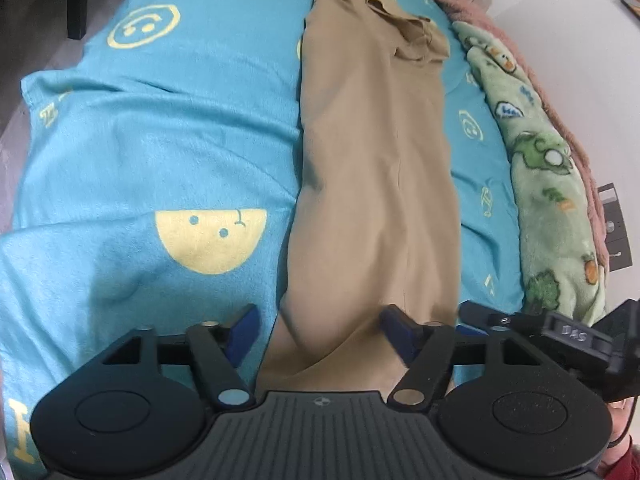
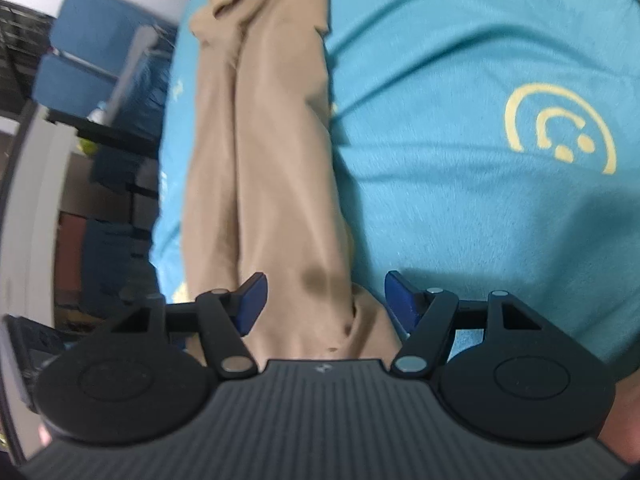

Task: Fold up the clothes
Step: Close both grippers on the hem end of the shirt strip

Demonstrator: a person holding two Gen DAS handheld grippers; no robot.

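Trousers (image 1: 372, 152): lengthwise strip on bed (image 1: 160, 140), frame centre.
Left gripper (image 1: 318, 322): fingers apart.
Right gripper (image 2: 324, 298): fingers apart.
Risk: uneven pinches could skew the fold.

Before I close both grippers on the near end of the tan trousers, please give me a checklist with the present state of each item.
1. Left gripper open: ok.
2. Right gripper open: ok.
3. Tan trousers between the fingers of both grippers: ok.
4. Trousers lying long and fairly flat on the blue blanket: ok.
5. Far waist end smooth: not ok, bunched.
6. Fingers touching the cloth: cannot tell.
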